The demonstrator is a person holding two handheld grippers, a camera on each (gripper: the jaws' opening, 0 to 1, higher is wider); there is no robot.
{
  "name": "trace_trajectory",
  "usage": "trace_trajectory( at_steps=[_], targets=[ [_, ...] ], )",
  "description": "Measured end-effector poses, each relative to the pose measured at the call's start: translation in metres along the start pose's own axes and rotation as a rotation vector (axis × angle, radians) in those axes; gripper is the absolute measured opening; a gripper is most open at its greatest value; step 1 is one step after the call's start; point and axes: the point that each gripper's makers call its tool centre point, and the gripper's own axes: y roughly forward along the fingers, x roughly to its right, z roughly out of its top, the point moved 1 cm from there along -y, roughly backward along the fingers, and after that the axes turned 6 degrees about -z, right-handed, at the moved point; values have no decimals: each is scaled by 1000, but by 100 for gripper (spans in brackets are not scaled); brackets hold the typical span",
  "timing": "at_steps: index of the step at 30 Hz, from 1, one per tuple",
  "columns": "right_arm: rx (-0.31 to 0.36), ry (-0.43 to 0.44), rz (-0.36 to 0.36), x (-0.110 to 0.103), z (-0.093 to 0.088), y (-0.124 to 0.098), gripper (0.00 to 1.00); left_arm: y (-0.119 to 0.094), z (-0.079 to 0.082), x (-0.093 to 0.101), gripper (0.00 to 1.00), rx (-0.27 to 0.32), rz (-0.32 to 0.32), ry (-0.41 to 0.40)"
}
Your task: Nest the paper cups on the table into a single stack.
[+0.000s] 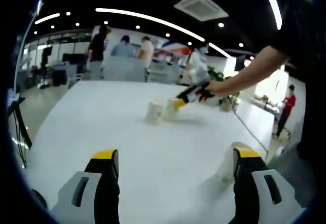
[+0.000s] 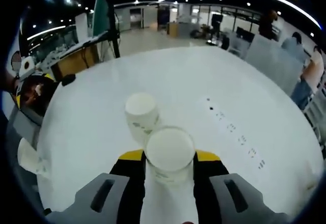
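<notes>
Cup detail is hard for us to read in the left gripper view: two pale paper cups sit far out on the white table [image 1: 153, 152], one standing cup [image 1: 154, 111] and a second cup [image 1: 171, 109] beside it, blurred. A third cup [image 1: 227, 164] near the right jaw is partly hidden behind it, possibly tipped. We see the left gripper [image 1: 175, 165] with jaws wide apart, holding nothing. In the right gripper view, the right gripper [image 2: 169, 163] is clamped on the second cup [image 2: 169, 152], open mouth toward us, touching the standing cup [image 2: 142, 112] just beyond.
</notes>
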Motion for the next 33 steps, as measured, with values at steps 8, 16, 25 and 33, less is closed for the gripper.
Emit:
trace_trajectory(
  at_steps=[8,16,25,33],
  targets=[
    [8,20,0,-11,-1,-18,33,3,-1,5,91,-5,-21,-7],
    [35,3,-10,-19,2,-39,33,8,6,16,90,2,-49,13],
    [61,20,-27,-28,3,-70,33,14,15,27,90,2,-79,35],
    [107,18,-45,-38,13,-100,33,16,20,39,91,12,-104,43]
  ],
)
